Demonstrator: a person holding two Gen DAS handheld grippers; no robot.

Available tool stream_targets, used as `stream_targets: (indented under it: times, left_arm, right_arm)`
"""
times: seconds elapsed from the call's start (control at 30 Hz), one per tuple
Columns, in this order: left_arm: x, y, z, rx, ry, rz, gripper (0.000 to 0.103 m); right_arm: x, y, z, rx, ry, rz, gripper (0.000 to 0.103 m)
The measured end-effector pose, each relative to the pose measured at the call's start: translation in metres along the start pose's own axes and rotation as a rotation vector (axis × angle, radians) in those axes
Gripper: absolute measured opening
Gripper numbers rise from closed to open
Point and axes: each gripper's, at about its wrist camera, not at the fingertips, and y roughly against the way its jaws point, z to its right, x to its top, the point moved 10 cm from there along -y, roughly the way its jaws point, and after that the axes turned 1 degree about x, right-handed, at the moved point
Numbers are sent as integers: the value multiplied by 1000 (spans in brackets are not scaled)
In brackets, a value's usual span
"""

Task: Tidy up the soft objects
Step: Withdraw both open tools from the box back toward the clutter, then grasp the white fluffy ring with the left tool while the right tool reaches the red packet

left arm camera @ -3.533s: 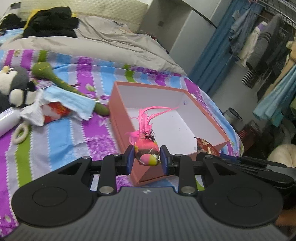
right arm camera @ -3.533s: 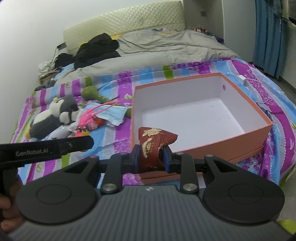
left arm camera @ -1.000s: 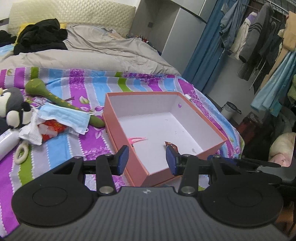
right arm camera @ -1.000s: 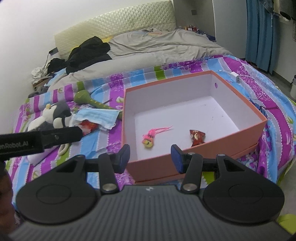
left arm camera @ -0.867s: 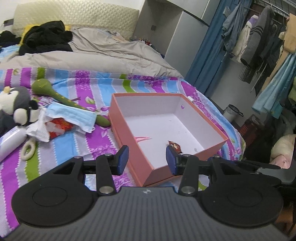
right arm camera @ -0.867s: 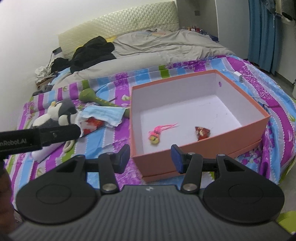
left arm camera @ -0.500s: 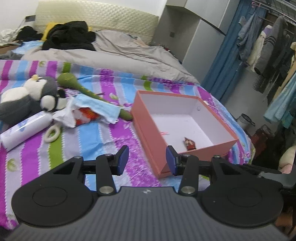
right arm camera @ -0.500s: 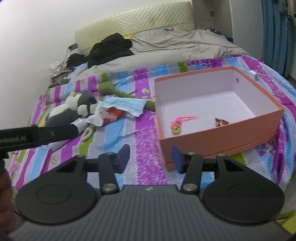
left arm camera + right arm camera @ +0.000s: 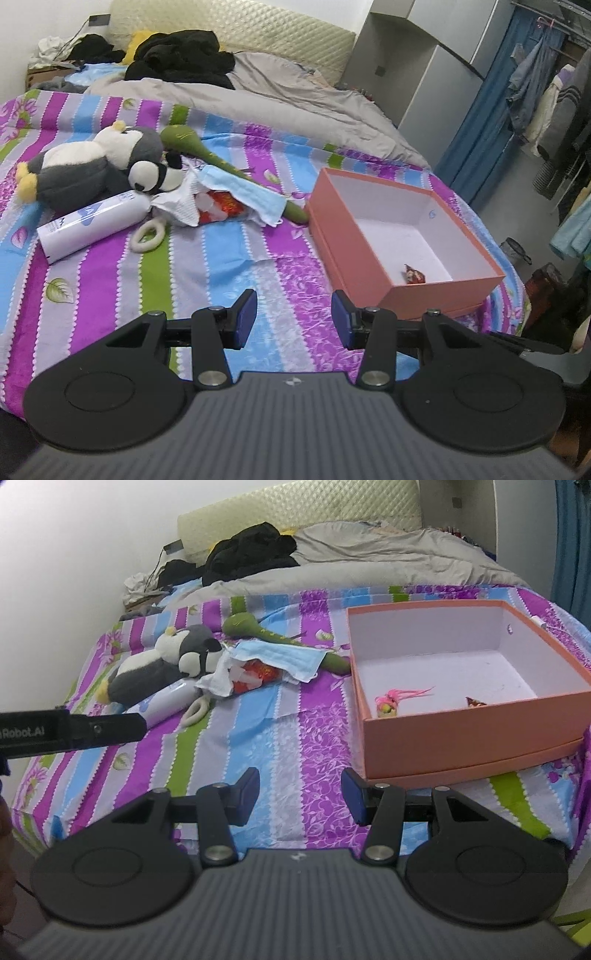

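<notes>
Box (image 9: 461, 738), salmon outside, white inside, pink feathered toy (image 9: 388, 703) within.

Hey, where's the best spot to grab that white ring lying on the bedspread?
Probably the white ring at its near arc, from above. It lies flat with an open hole, so one finger can drop inside and one outside; its far end touches the crumpled wrapper.

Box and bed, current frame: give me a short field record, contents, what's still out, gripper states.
box: orange box, open top, on the striped bedspread
in box: pink feathered toy; dark red wrapped item
still out: penguin plush, green plush stick, blue face mask, white tube, white ring, red and white packet
left gripper: open, nothing between its jaws
right gripper: open, nothing between its jaws
</notes>
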Motion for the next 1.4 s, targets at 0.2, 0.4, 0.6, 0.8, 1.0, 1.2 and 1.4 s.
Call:
stream_targets:
  times: [0.2,0.4,0.6,0.8,1.0,1.2,1.4]
  left_arm:
    - [2,-12,-19,28,16,-11,50]
    - [8,-28,-42,62,35,-20,51]
    - [12,-47,-66,96,60,-30,54]
    - [19,-71,-88,110,77,-50,54]
    - [28,-95,-109,125,81,-66,54]
    - [38,-118,-129,159,57,-77,61]
    - [41,-144,-147,178,81,-85,62]
  right_arm:
    - [-7,-17,-17,38,15,-27,52]
    - [-5,-37,-26,45,39,-53,52]
    - [4,-58,-32,46,63,-68,52]
    - [18,-80,-38,32,92,-73,52]
    - [26,-100,-43,27,96,-91,52]
    - [35,-127,-44,37,93,-120,52]
    - [52,-159,-49,46,125,-132,52]
